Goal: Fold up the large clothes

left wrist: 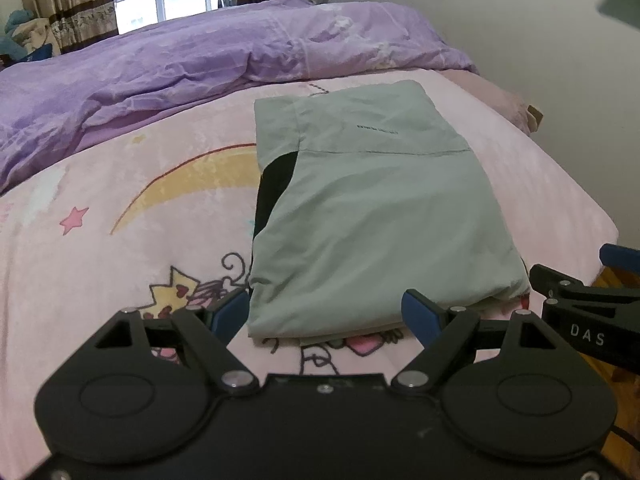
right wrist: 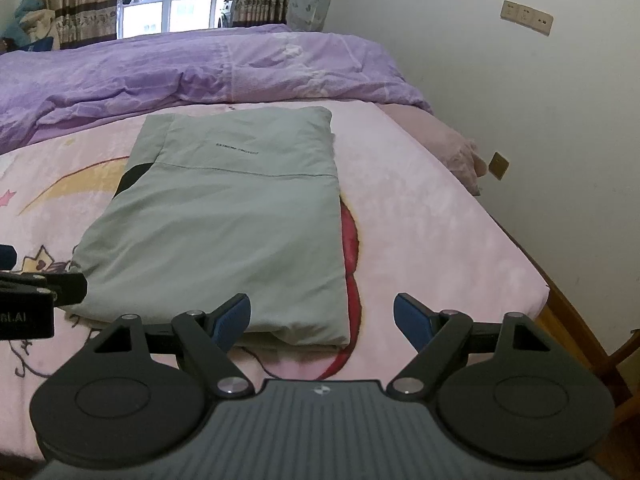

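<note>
A grey-green garment (left wrist: 372,208) with a black panel lies folded into a flat rectangle on the pink cartoon blanket (left wrist: 120,216); it also shows in the right wrist view (right wrist: 232,220). My left gripper (left wrist: 326,314) is open and empty, just in front of the garment's near edge. My right gripper (right wrist: 322,318) is open and empty, in front of the garment's near right corner. The right gripper's body (left wrist: 580,312) shows at the right of the left wrist view. The left gripper's body (right wrist: 28,296) shows at the left of the right wrist view.
A rumpled purple duvet (left wrist: 180,68) lies across the far side of the bed. A white wall (right wrist: 520,100) runs along the right, with a narrow gap beside the bed's edge (right wrist: 532,276). A window with curtains (right wrist: 176,4) is at the back.
</note>
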